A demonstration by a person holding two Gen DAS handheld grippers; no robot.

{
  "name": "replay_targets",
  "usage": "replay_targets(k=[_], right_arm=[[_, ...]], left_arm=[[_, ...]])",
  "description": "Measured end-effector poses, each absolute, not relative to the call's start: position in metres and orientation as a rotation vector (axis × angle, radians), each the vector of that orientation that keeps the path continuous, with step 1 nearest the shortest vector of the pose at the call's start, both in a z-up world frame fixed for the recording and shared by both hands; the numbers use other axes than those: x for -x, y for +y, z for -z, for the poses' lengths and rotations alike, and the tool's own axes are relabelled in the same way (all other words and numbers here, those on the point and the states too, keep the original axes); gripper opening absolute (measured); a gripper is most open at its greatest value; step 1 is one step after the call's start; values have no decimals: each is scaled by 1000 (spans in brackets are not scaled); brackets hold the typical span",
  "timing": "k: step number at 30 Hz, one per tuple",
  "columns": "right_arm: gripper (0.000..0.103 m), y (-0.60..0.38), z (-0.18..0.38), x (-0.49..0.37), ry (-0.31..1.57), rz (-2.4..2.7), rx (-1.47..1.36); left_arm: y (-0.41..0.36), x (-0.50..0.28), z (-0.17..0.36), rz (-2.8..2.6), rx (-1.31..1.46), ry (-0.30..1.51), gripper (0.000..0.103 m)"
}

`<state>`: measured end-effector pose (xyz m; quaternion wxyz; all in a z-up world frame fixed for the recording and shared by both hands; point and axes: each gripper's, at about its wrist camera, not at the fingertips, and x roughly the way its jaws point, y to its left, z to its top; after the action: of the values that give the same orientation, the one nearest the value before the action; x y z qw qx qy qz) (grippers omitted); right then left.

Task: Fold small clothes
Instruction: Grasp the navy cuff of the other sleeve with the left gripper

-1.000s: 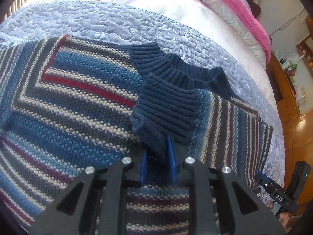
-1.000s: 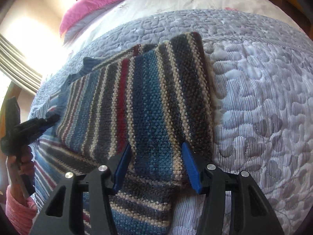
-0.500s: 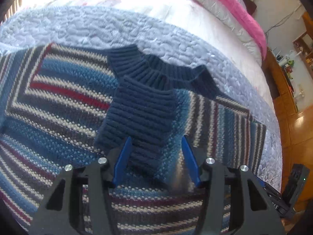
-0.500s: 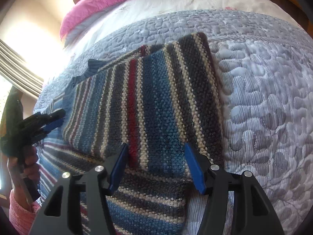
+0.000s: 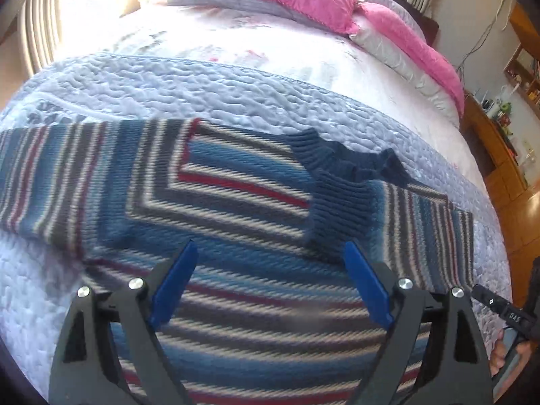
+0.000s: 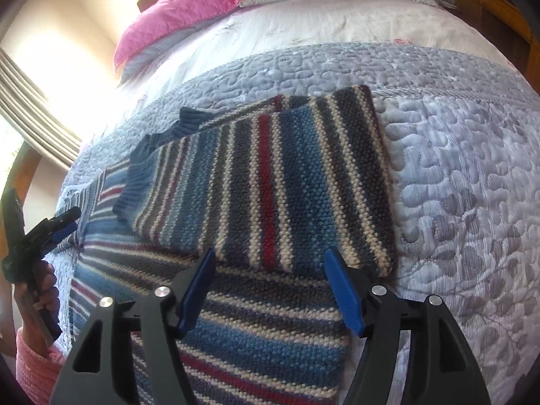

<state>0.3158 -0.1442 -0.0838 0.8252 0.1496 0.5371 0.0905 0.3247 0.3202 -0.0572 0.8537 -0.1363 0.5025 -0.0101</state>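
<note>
Your striped sweater (image 5: pixel 236 209) lies flat on the quilted bedspread (image 5: pixel 168 87), its right sleeve (image 6: pixel 270 185) crossed over the chest so the navy cuff (image 5: pixel 341 212) lands just below the collar (image 5: pixel 351 165); that narrows the body for the next fold. The other sleeve (image 5: pixel 67 175) is spread out to the side, not yet folded. You hold your left gripper (image 5: pixel 270 280) wide and empty above the chest, and your right gripper (image 6: pixel 270 287) equally wide and empty at the folded sleeve's near edge, clear of the knit.
</note>
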Motion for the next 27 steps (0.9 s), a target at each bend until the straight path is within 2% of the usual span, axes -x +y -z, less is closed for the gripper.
replay_targets(k=[9,14,17,20,27], right_arm=[[69,-66,90,-324,1197,-279,-235],[70,-49,94,-333,1210,-277,-204],[71,-48,98,-339,1219,-266,-197],[72,-46,102,-344,1224,-264,-185],[76,-40,108,-351,1227,-250,-160]], left_arm=[[489,-268,70,-274,442,1077,88],[584,-251,69,-451,588,1027,88],[638,-244,75,-527,694,998,84],[681,-241,82,-533,814,962,78],[744,-250,87,-526,931,872,78]])
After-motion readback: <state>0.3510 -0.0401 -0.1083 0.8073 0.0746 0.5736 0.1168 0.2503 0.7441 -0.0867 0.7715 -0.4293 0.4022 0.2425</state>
